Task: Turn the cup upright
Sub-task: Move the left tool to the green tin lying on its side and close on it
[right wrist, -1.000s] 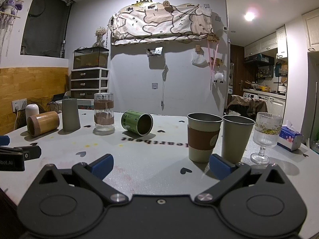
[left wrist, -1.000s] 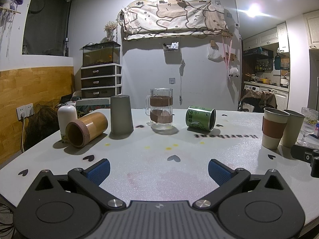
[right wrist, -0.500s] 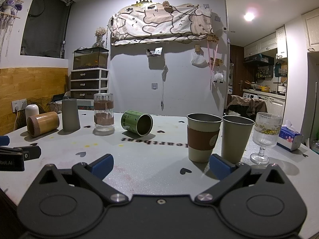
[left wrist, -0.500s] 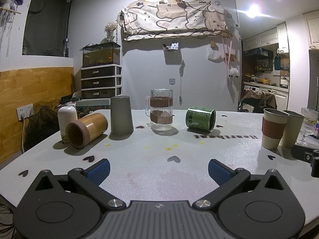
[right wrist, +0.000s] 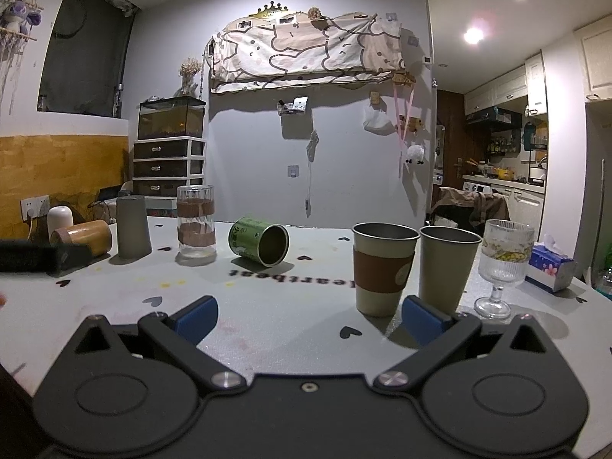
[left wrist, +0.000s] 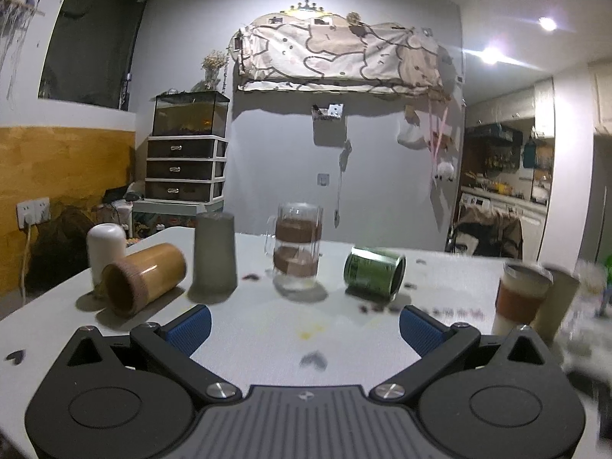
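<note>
Each gripper, left [left wrist: 304, 327] and right [right wrist: 310, 319], is built from black linkage arms, joined by silver screws, and tipped by blue ribbed pads [left wrist: 190, 324].

- The glass mug [right wrist: 196, 225] stands upright on the table [right wrist: 290, 317], toward its far side.
- Left of the mug stands a cup [right wrist: 132, 227] upside down; further left a tube [right wrist: 85, 236] lies on its side, a small jar [right wrist: 60, 219] behind it.
- Right of the mug lies the tin cup [right wrist: 260, 241] on its side (mouth toward the near right).
- Well right of the mug stand two cups [right wrist: 383, 267] just beside each other, then a stemmed glass [right wrist: 504, 264], then a tissue box [right wrist: 550, 267].
</note>
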